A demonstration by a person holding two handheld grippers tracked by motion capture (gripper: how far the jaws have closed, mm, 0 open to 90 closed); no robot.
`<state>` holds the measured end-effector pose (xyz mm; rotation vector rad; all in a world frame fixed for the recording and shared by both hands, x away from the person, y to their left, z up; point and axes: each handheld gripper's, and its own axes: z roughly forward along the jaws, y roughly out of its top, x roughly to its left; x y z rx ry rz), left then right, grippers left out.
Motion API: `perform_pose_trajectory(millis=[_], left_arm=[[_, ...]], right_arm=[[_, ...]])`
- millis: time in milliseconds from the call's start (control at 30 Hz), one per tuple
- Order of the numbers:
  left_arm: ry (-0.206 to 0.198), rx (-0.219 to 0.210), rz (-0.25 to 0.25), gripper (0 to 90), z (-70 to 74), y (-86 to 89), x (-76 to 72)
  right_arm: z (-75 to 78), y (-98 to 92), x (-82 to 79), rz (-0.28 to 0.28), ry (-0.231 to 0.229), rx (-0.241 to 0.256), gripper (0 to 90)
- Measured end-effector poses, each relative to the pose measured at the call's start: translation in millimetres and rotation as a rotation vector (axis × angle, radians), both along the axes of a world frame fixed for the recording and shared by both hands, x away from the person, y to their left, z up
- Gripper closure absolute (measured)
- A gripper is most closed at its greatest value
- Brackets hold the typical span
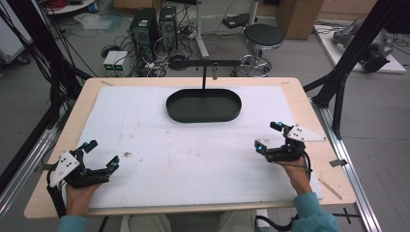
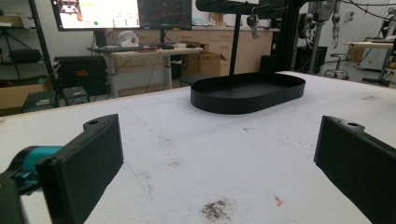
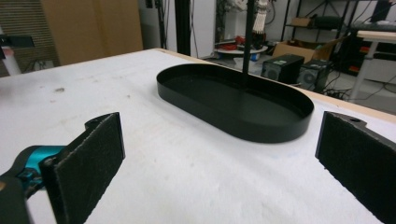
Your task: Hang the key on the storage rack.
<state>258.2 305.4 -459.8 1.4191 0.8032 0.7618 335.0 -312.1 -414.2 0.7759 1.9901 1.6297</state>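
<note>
Fingers of left gripper (image 1: 100,154) and right gripper (image 1: 269,135) spread, empty, near black tray (image 1: 203,115); no legible writing

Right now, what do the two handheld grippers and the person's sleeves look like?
Both are black two-jaw units. The left gripper and right gripper each carry a pale grey three-cornered plate on top and teal accents near the jaws. The jaws are flat black rectangular pads with a rough, foam-like face. A black cable trails from each toward the person. The sleeves are teal.
</note>
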Motion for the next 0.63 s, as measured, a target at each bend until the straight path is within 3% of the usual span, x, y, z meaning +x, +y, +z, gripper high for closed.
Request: perform_pose_trajectory(millis=[367, 433, 633], left_arm=[[-0.006, -0.002, 0.001, 1.7, -0.3, 0.0, -0.7], [-0.006, -0.001, 0.000, 1.8, -0.2, 0.5, -0.8], [-0.008, -0.003, -0.001, 1.7, -0.3, 0.2, -1.1]], right_arm=[[-32.3, -11.9, -16.4, 0.006, -0.027, 0.043, 0.5], [-33.1, -14.3, -19.2, -0.002, -0.042, 0.073, 0.5], [-33.3, -13.0, -19.5, -0.003, -0.056, 0.057, 0.5]])
